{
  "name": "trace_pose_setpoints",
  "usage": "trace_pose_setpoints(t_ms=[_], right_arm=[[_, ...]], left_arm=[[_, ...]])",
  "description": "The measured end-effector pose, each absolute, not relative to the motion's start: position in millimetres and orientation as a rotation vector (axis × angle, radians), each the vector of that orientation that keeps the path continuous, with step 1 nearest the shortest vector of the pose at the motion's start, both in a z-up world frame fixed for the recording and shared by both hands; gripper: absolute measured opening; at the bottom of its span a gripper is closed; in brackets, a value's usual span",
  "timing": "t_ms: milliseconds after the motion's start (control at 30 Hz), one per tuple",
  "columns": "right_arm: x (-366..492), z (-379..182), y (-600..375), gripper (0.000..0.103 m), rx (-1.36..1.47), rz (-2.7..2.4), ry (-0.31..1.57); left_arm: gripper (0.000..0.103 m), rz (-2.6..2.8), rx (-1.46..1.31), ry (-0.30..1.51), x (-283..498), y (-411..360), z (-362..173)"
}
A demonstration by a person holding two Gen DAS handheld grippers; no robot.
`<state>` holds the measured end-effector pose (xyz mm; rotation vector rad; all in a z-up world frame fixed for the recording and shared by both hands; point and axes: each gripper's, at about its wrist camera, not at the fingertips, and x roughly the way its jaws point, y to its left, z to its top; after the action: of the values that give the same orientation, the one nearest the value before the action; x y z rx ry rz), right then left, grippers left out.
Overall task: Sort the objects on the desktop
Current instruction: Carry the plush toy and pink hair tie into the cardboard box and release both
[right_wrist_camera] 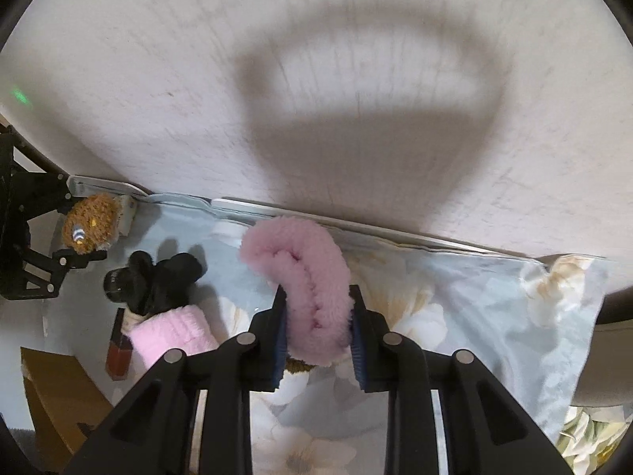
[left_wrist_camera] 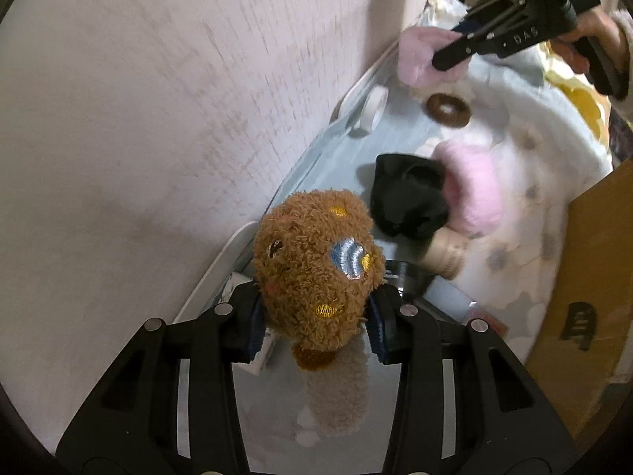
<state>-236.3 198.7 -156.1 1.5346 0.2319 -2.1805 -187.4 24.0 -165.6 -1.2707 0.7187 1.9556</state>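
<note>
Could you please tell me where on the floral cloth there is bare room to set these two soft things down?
Bare floral cloth lies right of the pink fluffy piece, along the wall. It is crowded leftward: black fabric, pink sock, red tube.

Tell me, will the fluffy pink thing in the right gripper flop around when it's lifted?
Probably yes. The pink fluffy thing curls over above the right gripper, so it looks soft and bendy. Its thick fuzz squashes between the pads, so it's likely light and unlikely to slip.
</note>
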Motion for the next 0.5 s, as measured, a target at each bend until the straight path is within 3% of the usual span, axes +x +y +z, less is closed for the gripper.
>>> trace_pose_setpoints(t_ms=[500], right_arm=[[-181,-58,191,0.025,1.366,-2.168,0.344]], left_arm=[[0.038,2.006,-1.291,0.609,-132,18,-82]])
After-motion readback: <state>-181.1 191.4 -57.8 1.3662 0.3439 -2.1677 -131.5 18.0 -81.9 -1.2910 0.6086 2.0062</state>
